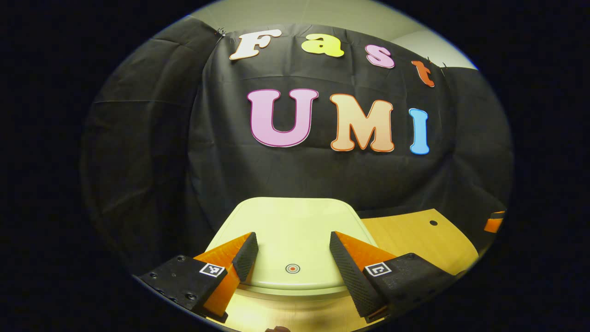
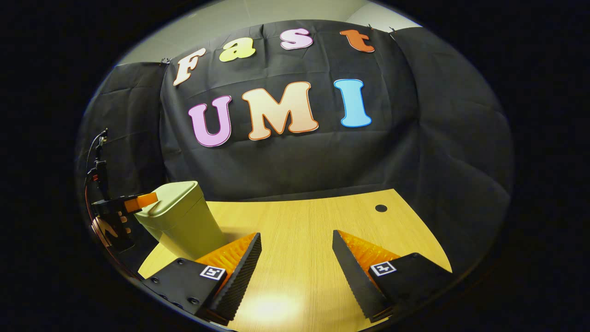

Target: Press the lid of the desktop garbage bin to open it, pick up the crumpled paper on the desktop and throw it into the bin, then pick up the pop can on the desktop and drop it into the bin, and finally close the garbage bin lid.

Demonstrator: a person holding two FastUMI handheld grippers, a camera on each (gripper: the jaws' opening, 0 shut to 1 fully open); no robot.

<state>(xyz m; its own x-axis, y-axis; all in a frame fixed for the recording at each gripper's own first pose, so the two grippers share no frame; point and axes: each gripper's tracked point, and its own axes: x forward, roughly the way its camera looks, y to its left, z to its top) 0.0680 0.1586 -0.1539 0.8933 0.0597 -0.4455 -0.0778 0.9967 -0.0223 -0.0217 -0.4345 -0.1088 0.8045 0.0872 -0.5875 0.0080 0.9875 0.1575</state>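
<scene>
- While the left gripper (image 1: 293,249) hangs over the bin (image 1: 295,230) in the left gripper view, its jaws are spread, nothing between them; pale green lid (image 1: 290,216) shut flat, a small round button (image 1: 292,268) near its front edge, wooden table (image 1: 415,235) to the right.
- Right gripper view: right gripper (image 2: 296,251) jaws spread wide over bare table (image 2: 299,216); bin (image 2: 184,221) far left, tapered pale green body, lid (image 2: 173,192) closed; left gripper (image 2: 133,203) at its lid, a hand (image 2: 108,228) behind.

Left gripper (image 1: 293,244) agape above bin lid (image 1: 290,221)
</scene>
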